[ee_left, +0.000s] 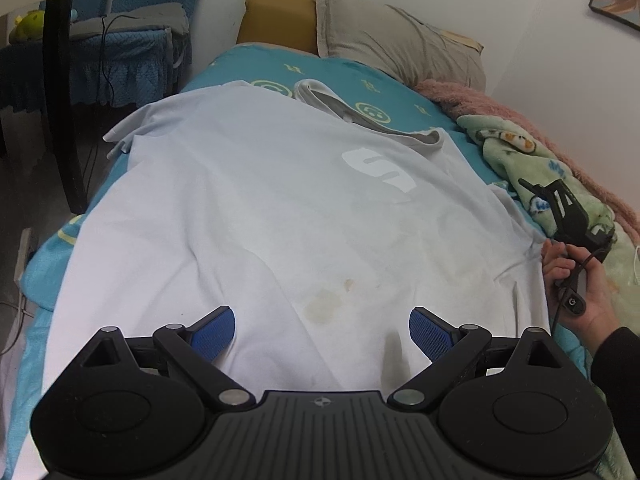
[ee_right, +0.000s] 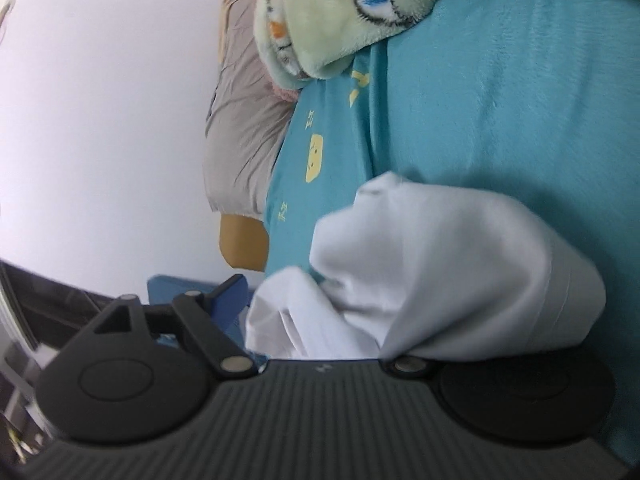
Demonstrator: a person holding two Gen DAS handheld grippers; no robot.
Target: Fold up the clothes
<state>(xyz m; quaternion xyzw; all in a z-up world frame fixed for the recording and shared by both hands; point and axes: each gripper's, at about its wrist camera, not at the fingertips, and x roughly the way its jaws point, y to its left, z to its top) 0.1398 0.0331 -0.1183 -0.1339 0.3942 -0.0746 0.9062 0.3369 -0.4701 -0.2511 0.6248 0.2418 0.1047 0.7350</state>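
Left wrist view shows a white T-shirt [ee_left: 280, 208] spread flat across a bed covered by a teal sheet [ee_left: 336, 76] printed with smiley faces, its grey-trimmed neckline toward the headboard and a white logo on the chest. The left gripper [ee_left: 322, 326] hovers low over the shirt's near hem, jaws spread wide with the blue pads apart and nothing between them; faint yellowish stains sit on the fabric just ahead. At the shirt's right edge a hand [ee_left: 576, 280] in a dark sleeve holds the right gripper [ee_left: 568, 208], close by the cloth. A beige pillow [ee_left: 400, 44] lies at the head of the bed, with a green cartoon blanket [ee_left: 532, 176] and a pink blanket [ee_left: 520, 116] along the wall side. Right wrist view is tilted sideways: a bunched fold of the shirt drapes over the right finger and hides it, while the left blue pad [ee_right: 230, 300] stands clear of the cloth, so I cannot tell whether those jaws pinch it.
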